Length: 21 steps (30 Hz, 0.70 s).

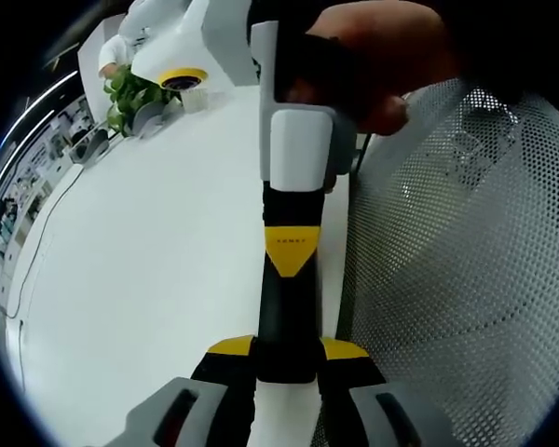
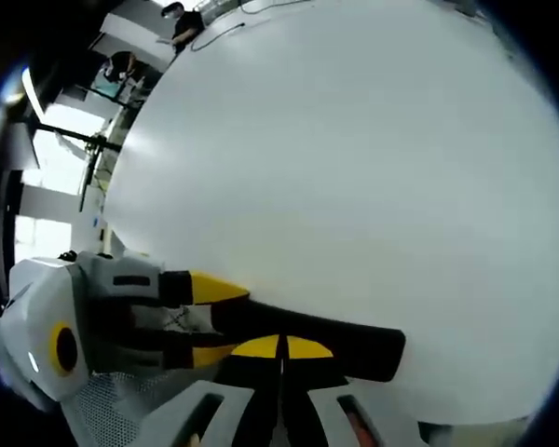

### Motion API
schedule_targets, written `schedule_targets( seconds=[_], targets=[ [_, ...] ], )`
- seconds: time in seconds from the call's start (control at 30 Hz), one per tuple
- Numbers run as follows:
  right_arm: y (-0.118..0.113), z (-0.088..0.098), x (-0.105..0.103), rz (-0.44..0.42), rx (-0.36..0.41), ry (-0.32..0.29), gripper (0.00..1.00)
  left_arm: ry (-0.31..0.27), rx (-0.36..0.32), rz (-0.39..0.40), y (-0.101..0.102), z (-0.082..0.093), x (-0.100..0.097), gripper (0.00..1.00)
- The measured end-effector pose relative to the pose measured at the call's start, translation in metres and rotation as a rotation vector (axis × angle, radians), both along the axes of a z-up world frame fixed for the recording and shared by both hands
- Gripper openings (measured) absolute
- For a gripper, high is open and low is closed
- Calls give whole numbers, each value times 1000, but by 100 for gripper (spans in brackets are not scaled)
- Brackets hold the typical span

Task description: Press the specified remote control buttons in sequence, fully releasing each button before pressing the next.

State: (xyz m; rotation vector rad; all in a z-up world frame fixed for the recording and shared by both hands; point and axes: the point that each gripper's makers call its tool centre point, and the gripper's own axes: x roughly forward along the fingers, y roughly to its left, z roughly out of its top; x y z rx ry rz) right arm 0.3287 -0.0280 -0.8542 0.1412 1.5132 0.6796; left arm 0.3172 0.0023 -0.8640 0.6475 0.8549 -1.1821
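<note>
- a white table (image 1: 149,279) and a mesh chair (image 1: 466,279) are seen beyond the jaws.
- the left gripper (image 1: 287,372) is clamped on the right gripper (image 1: 293,186).
- the right gripper's jaws are closed, empty.

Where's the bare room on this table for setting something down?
Bare white table runs from the plant down to the left gripper; in the right gripper view it's bare above the right gripper. Crowded where the grippers cross, beside the mesh chair.
</note>
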Motion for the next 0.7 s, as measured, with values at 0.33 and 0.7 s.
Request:
schedule_targets(
  seconds=[0.33, 0.7],
  targets=[
    [5, -2, 0, 56, -49, -54, 0, 0, -9, 3, 0, 0, 0, 25],
    [4, -1, -1, 108, -50, -88, 0, -4, -23, 18, -1, 0, 0, 25]
  ],
)
